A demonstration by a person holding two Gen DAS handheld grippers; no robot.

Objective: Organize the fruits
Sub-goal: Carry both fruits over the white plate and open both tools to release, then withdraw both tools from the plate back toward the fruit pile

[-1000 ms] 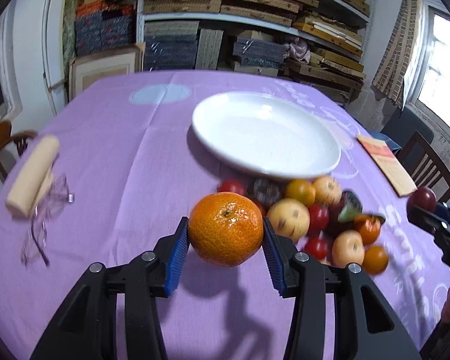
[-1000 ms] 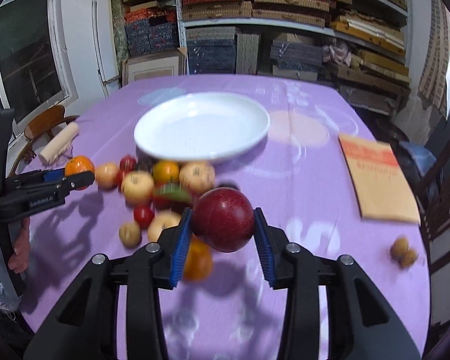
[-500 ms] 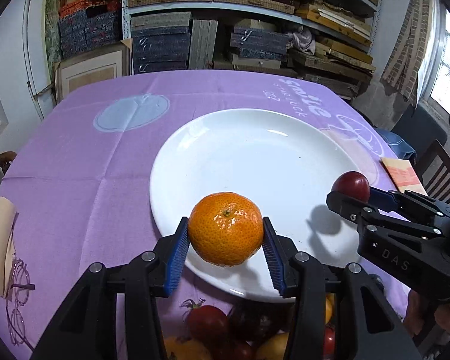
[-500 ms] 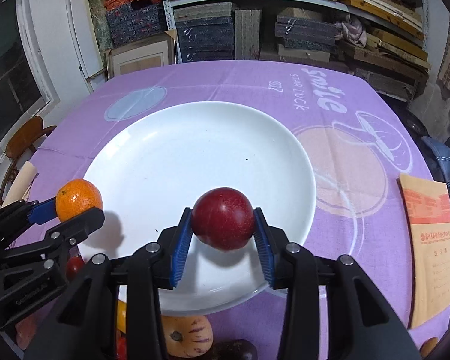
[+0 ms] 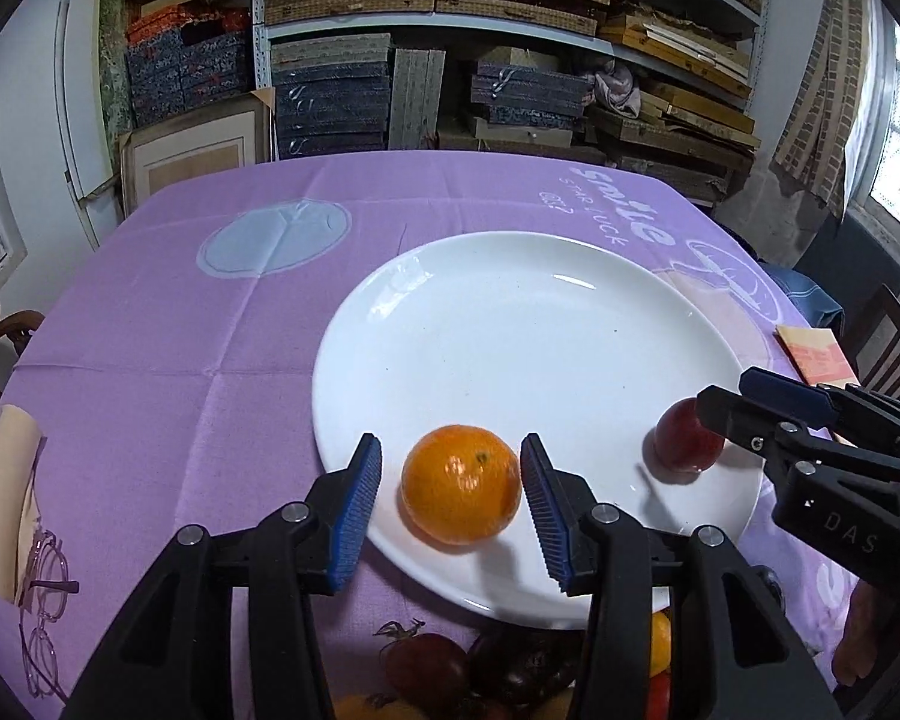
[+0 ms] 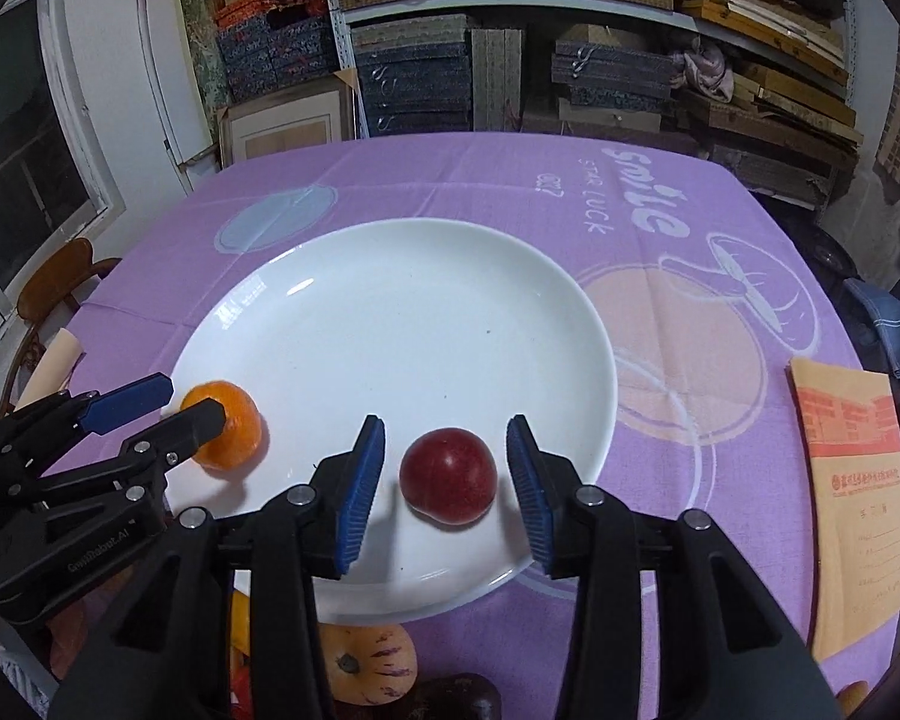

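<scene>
Between left tool (image 5: 451, 510) pads: orange (image 5: 461, 483).

**Purple-clothed table, plate mid, fruit pile at near edge**

Table (image 6: 450, 180) covered by purple cloth with creases, a pale blue circle print far left, white lettering and a peach mushroom print on the right. White plate (image 6: 390, 312) sits about centre on the cloth. Loose fruit pile (image 5: 510, 672) lies on the cloth just beside the plate's near rim: dark red and orange pieces, plus one pale striped fruit (image 6: 369, 657). Orange-tan envelope (image 6: 852, 480) lies flat near the right edge, well apart from the plate. Near the left edge: a cream paper roll (image 5: 12, 492), with eyeglasses (image 5: 45, 600) just beside it, partly overlapping its near end.
</scene>
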